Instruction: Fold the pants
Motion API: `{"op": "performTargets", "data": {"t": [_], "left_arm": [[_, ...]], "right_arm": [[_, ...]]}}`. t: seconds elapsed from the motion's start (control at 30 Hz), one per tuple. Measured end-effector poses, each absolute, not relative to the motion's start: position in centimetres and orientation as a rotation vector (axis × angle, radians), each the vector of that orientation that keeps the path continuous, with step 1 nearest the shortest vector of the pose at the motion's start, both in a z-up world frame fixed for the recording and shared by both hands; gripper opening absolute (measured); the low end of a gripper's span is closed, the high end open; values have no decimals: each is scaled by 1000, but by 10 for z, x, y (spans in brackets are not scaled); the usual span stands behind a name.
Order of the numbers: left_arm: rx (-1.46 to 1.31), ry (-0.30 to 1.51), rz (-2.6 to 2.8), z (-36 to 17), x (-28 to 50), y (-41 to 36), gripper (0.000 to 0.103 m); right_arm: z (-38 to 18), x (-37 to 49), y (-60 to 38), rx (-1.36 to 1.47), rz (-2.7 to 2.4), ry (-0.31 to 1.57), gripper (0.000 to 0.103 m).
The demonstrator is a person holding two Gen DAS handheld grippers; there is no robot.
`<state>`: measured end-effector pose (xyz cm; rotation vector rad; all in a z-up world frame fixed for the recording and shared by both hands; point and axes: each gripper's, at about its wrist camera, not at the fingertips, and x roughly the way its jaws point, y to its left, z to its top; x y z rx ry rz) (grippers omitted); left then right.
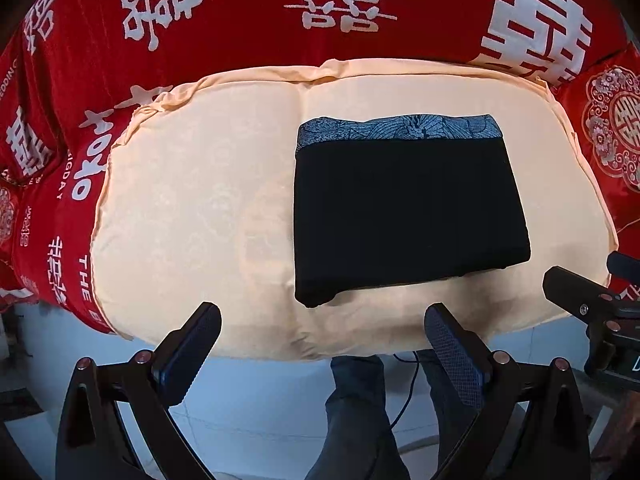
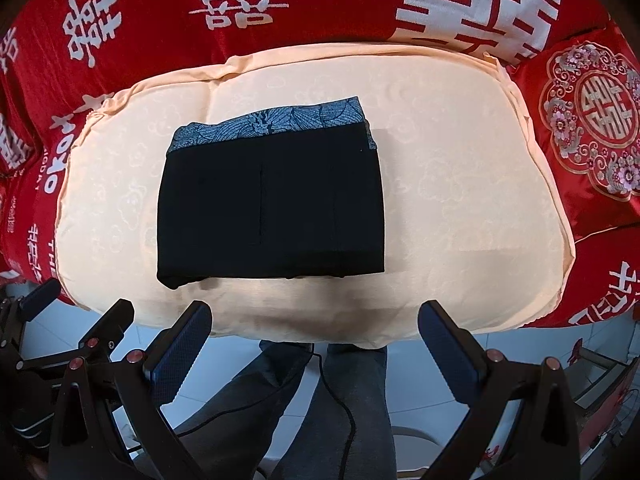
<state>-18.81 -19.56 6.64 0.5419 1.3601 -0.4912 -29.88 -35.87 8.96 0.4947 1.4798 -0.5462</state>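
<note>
The black pants [image 1: 404, 216] lie folded into a flat rectangle on a cream cushion [image 1: 192, 208], with a blue patterned waistband [image 1: 400, 130] along the far edge. They also show in the right wrist view [image 2: 272, 208] on the cushion [image 2: 460, 200]. My left gripper [image 1: 322, 320] is open and empty, held back from the cushion's near edge. My right gripper [image 2: 314, 320] is open and empty, also short of the near edge. Each gripper shows at the side of the other's view: the right one [image 1: 580, 300], the left one [image 2: 76, 320].
A red bedspread with white characters [image 1: 240, 20] surrounds the cushion. A red embroidered pillow [image 2: 592, 128] lies at the right. The person's legs [image 2: 320, 400] and a black cable [image 2: 340, 396] are below, over a pale tiled floor [image 1: 260, 400].
</note>
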Motion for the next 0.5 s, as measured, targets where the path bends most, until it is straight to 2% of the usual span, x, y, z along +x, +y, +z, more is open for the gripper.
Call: {"op": "performTargets", "data": {"t": [0.5], "left_arm": [[595,1340,-554,67,-193,-206,102]], "right_arm": [[91,-296,-360,480,-551,1475,103]]}}
